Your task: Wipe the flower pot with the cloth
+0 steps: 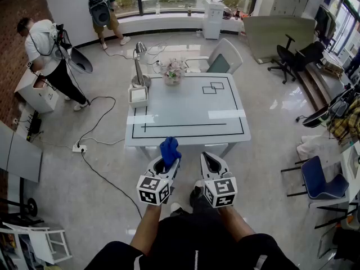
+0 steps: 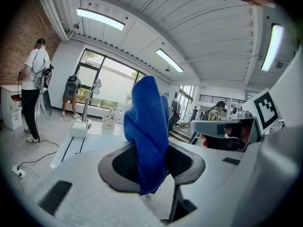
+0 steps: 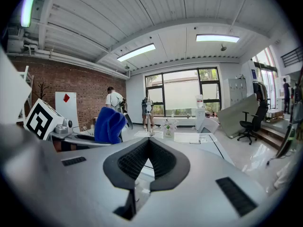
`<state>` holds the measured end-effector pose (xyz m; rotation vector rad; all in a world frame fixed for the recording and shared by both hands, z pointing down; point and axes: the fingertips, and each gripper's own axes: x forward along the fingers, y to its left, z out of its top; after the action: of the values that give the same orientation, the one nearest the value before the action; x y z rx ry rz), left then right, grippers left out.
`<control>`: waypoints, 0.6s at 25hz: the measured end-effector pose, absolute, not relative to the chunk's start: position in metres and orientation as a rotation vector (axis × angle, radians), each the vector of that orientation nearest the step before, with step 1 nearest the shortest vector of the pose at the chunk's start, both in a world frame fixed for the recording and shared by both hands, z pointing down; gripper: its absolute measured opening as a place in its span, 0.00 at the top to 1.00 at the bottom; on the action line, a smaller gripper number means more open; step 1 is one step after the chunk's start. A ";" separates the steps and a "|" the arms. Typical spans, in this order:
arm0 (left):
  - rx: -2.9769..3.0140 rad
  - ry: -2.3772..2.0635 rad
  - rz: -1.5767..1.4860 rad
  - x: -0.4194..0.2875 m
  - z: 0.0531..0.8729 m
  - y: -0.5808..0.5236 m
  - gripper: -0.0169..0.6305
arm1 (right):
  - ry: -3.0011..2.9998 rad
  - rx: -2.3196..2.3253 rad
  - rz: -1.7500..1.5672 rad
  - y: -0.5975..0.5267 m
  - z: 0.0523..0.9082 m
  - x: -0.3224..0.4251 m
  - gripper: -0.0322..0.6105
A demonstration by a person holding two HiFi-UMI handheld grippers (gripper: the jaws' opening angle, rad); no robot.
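Note:
A blue cloth [image 1: 169,148] sticks up from my left gripper [image 1: 163,165], whose jaws are shut on it; in the left gripper view the cloth [image 2: 147,126] fills the middle. My right gripper [image 1: 211,163] is held beside it, shut with nothing in it. Both hang in front of the near edge of the white table [image 1: 185,114]. The flower pot [image 1: 172,72], small with pale pink flowers, stands at the table's far edge. In the right gripper view the flower pot [image 3: 167,129] is far ahead and the cloth [image 3: 108,125] shows at left.
A desk lamp [image 1: 139,66] and a white box [image 1: 138,96] stand at the table's far left. A chair [image 1: 223,59] is behind the table. Two people [image 1: 48,55] stand at the far left, with cables [image 1: 93,134] on the floor. Office chairs [image 1: 316,179] are at right.

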<state>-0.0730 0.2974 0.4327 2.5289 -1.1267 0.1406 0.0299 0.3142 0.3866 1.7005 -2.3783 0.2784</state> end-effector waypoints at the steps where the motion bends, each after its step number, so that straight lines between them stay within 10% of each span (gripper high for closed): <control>1: 2.536 -1.119 0.140 -0.072 0.432 0.295 0.76 | -2.372 1.709 0.277 0.313 0.387 0.031 0.94; 15: 2.530 -1.132 0.127 -0.085 0.435 0.268 0.76 | -2.434 1.695 0.273 0.288 0.385 0.013 0.94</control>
<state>-0.0848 0.2680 0.4348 2.5303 -1.1321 0.1270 0.0132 0.2880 0.3853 1.6954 -2.4343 0.2734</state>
